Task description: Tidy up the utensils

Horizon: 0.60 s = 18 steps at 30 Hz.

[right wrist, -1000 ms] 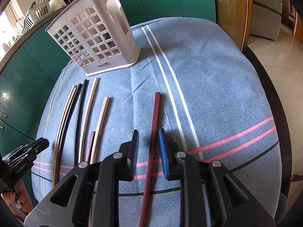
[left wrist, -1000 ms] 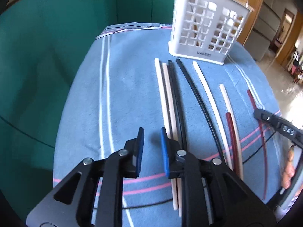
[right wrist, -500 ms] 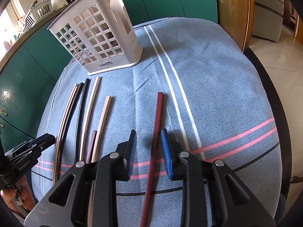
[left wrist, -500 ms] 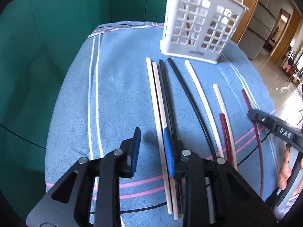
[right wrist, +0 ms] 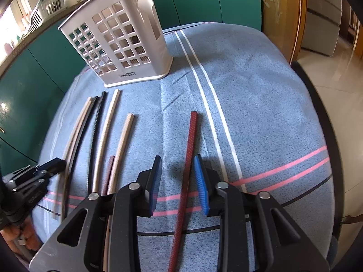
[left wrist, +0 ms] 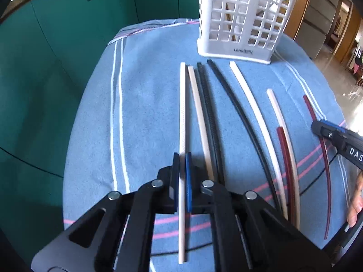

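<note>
Although every stick still lay outside the holder, both hands were already at work.

Left tool: the left tool (left wrist: 182,162) was clamped on the leftmost long cream plastic chopstick (left wrist: 182,113), its blue pads pressed to either side of the stick near its near end.

Right tool: the right tool (right wrist: 178,174) straddled the lone dark red textured chopstick (right wrist: 190,149); its jaws were closing, with a gap on the left side, so no grip yet.

Holder: a white plastic lattice utensil basket (left wrist: 240,22) stood upright at 12 o'clock on the worktop, just beyond the far tips of the sticks. Faint slanted lines showed through its holes, but I cannot tell whether anything was inside.

Remaining sticks: right of the held one, towards 1 o'clock, lay a second cream chopstick (left wrist: 199,117), two black chopsticks (left wrist: 208,113), another cream chopstick (left wrist: 251,113), a shorter cream chopstick (left wrist: 279,117) and a short dark red stick (left wrist: 283,149).

Worktop: a blue cloth with white and pink stripes (left wrist: 145,104) covered it.

Progress: judged early; nothing was lifted clear, and all the visible sticks remained to be carried to the basket.
</note>
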Each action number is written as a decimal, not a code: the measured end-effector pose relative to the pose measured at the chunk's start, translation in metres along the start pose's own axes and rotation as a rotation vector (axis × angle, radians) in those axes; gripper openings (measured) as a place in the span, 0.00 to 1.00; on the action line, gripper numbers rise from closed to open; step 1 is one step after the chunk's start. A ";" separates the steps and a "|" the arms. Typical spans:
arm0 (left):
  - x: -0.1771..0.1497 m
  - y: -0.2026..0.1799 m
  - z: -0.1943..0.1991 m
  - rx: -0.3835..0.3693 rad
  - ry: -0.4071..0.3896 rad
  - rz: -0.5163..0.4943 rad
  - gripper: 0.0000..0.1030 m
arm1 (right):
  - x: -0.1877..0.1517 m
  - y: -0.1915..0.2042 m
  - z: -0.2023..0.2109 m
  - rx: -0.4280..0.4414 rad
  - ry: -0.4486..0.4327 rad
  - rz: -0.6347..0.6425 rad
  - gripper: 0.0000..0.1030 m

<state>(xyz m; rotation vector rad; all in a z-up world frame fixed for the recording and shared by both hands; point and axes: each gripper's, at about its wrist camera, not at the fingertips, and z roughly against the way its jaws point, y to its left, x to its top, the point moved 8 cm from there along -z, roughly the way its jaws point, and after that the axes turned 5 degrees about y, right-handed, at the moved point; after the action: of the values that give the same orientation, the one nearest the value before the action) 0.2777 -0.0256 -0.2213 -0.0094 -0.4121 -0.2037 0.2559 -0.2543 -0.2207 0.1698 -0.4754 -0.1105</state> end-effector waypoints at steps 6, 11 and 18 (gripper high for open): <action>-0.029 0.012 0.011 -0.071 0.085 0.050 0.05 | -0.010 -0.002 0.003 0.011 0.044 0.051 0.08; -0.031 0.017 0.012 -0.040 0.095 0.016 0.15 | -0.008 -0.001 0.003 0.020 0.087 0.067 0.17; 0.027 0.015 -0.013 0.006 0.122 -0.083 0.21 | 0.018 -0.005 -0.012 -0.108 0.117 0.099 0.29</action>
<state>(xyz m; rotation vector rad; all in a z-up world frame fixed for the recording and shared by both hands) 0.3106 -0.0164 -0.2222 0.0262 -0.2915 -0.2834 0.2771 -0.2601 -0.2238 0.0458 -0.3595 -0.0286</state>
